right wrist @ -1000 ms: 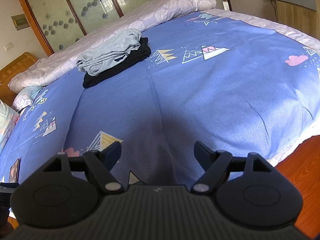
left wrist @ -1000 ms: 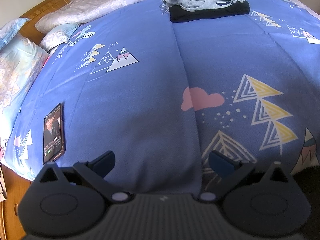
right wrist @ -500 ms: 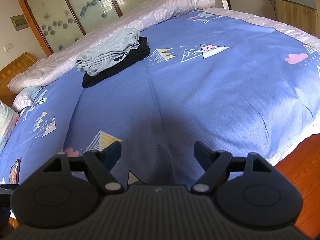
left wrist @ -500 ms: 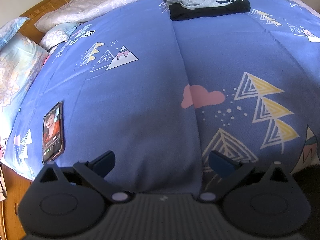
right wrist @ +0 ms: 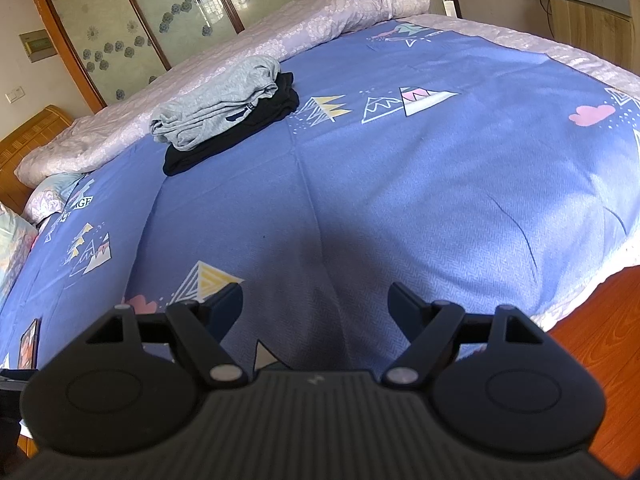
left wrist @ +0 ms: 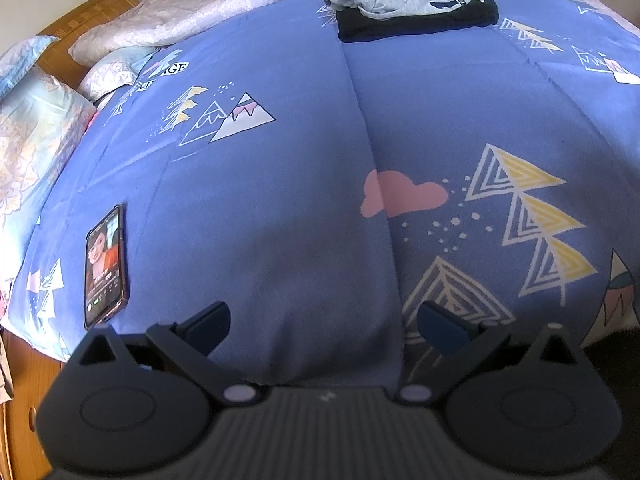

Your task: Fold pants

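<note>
- Left gripper [left wrist: 323,326] and right gripper [right wrist: 316,306] are hovering wide open, holding nothing, over the blue patterned bedspread [right wrist: 400,184].
- Folded grey pants [right wrist: 218,104] are lying atop folded black pants [right wrist: 240,136] far off.

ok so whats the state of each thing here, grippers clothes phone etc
left gripper: open, empty, over the bedspread
right gripper: open, empty
grey pants: folded, lying on top of the black garment
black garment: folded, bottom of the stack
phone: flat, face up, screen lit
bedspread: spread out, a few creases
</note>
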Demonstrator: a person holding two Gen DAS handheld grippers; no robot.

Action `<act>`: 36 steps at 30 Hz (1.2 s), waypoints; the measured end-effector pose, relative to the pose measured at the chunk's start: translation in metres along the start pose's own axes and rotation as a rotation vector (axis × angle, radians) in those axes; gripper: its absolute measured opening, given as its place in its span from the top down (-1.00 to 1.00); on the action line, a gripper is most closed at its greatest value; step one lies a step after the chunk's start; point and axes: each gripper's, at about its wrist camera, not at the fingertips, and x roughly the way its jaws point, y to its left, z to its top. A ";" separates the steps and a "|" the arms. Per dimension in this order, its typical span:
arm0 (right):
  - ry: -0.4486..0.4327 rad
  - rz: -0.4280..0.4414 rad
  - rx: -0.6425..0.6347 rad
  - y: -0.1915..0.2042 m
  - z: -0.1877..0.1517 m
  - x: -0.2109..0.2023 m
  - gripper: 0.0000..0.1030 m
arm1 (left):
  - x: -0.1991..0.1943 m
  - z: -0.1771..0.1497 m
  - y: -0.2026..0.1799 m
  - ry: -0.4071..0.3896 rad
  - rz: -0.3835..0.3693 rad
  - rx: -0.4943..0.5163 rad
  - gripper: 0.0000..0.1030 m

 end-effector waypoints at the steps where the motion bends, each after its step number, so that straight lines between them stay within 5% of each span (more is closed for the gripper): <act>1: 0.000 0.000 0.000 0.000 0.000 0.000 -0.58 | 0.000 0.000 0.000 0.001 0.001 0.000 -1.00; 36: 0.002 0.001 0.002 -0.001 0.001 0.000 -0.58 | -0.003 0.003 0.000 -0.009 0.003 0.003 -1.00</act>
